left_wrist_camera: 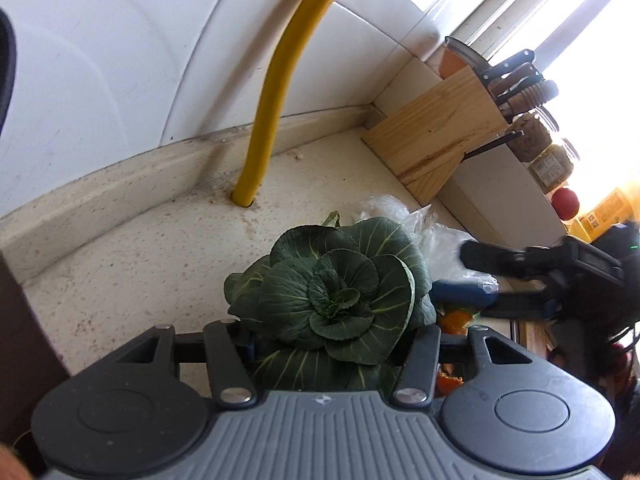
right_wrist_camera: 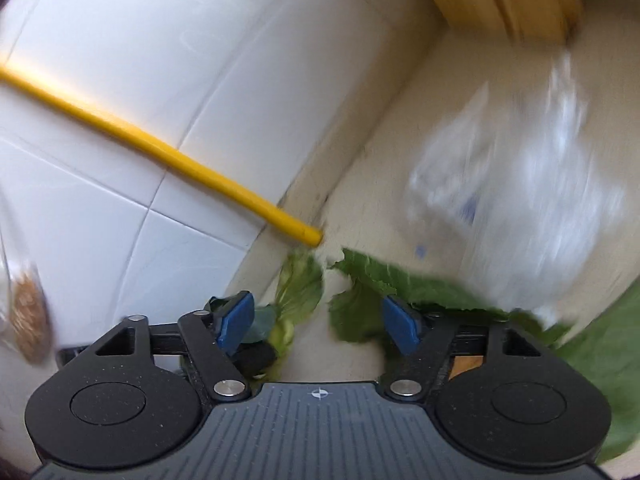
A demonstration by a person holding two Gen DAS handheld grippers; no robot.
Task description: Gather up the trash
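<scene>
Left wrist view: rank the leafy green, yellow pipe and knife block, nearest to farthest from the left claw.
1. Leafy green, between the left claw's fingers.
2. Yellow pipe, ahead, entering the counter by the wall.
3. Knife block, far right corner.

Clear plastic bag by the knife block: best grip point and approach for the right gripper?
Pinch a raised crumpled fold near the top of the plastic bag, coming from above. It lies loose and bunched on the counter, between the leafy vegetable and the knife block, so side access looks crowded. The right gripper is open; its view of the bag is blurred.
</scene>
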